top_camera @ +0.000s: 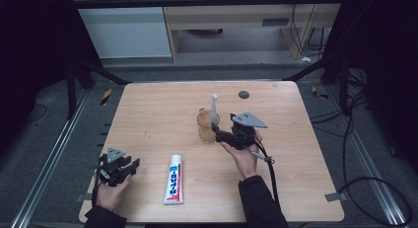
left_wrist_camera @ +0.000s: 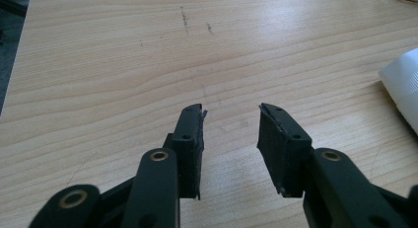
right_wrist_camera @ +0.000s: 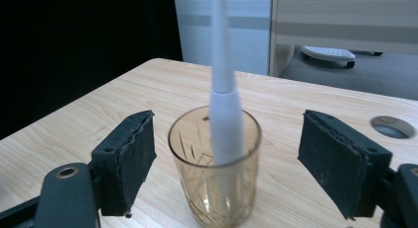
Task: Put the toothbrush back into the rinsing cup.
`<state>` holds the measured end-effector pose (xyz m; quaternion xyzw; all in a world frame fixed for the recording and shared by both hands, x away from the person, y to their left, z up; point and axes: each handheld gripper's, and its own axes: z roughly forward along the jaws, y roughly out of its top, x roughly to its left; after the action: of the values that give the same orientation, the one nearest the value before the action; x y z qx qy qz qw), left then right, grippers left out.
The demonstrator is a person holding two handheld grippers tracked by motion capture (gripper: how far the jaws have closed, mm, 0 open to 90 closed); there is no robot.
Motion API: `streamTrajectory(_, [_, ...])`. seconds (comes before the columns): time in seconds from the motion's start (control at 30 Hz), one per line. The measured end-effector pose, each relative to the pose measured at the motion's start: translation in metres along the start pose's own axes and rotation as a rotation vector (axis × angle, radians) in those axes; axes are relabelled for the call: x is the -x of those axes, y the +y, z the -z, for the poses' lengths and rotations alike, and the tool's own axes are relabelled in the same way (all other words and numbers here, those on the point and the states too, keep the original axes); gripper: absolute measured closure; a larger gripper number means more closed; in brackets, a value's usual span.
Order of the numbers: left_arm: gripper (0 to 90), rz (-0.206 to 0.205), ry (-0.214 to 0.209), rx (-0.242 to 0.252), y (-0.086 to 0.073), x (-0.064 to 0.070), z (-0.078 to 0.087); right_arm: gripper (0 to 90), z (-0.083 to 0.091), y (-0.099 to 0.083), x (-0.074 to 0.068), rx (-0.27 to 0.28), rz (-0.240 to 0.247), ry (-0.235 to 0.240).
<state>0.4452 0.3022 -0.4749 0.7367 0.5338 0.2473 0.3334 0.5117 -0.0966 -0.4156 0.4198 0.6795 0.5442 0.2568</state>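
My right claw (right_wrist_camera: 224, 164) stood spread wide, its jaws either side of the amber cut-glass tumbler (right_wrist_camera: 215, 169) without touching it. A white, tapered plastic toothbrush handle (right_wrist_camera: 224, 114) stood nearly upright inside the glass, leaning on the rim. The tumbler sat near the middle of the light wooden worktop (top_camera: 148, 114), well clear of every edge, with open board on its left. My left claw (left_wrist_camera: 230, 134) rested low near the worktop's front left corner, jaws parted and holding nothing, bare wood ahead of it. The white, red and blue toothpaste tube (top_camera: 173, 179) lay flat between my hands, close to the front edge.
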Motion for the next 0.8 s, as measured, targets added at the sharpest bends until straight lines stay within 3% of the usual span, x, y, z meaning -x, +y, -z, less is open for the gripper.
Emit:
streamTrajectory(0.23, [68.7, -0.009, -0.007, -0.009, 0.001, 0.003, 0.002, 21.7, 0.029, -0.003, 0.019, -0.039, 0.002, -0.016])
streamTrajectory(0.4, [74.1, -0.024, -0.028, -0.027, 0.001, 0.006, 0.001, 24.0, 0.055, -0.012, 0.034, -0.068, 0.038, -0.049])
streamTrajectory(0.47, [76.2, -0.033, -0.041, -0.038, 0.001, 0.008, 0.0, 24.7, 0.068, -0.017, 0.041, -0.062, 0.045, -0.074])
streamTrajectory(0.6, [80.0, -0.053, -0.071, -0.064, -0.001, 0.013, -0.001, 25.3, 0.087, -0.032, 0.058, -0.106, 0.03, -0.085])
streamTrajectory(0.8, [86.5, -0.11, -0.133, -0.121, -0.004, 0.026, -0.002, 27.2, 0.104, -0.053, 0.075, -0.159, 0.015, -0.11])
